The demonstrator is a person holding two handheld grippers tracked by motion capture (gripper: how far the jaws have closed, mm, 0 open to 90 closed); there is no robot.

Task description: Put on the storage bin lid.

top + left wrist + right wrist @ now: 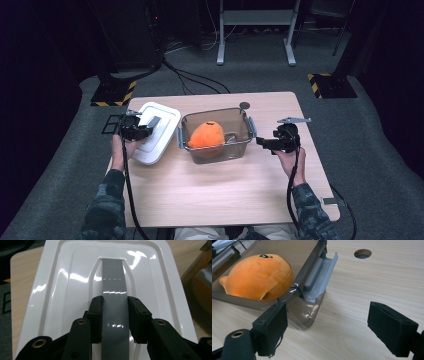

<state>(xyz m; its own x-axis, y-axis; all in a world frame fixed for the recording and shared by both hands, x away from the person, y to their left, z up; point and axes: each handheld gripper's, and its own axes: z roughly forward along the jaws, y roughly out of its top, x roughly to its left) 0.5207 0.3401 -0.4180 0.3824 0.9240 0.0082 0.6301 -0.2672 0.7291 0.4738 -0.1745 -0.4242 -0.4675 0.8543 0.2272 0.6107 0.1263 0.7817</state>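
We grip the lid's handle at the left

Our left gripper (115,315) pinches the grey handle (114,290) of the white lid (155,131), left of the container (216,134) holding the orange plush (206,134); our right gripper (327,330) stands spread beside its clasp (319,280)

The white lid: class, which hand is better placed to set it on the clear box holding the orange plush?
Left. The left gripper has its jaws shut on the white lid's grey handle; the right gripper stands open beside the clear box.
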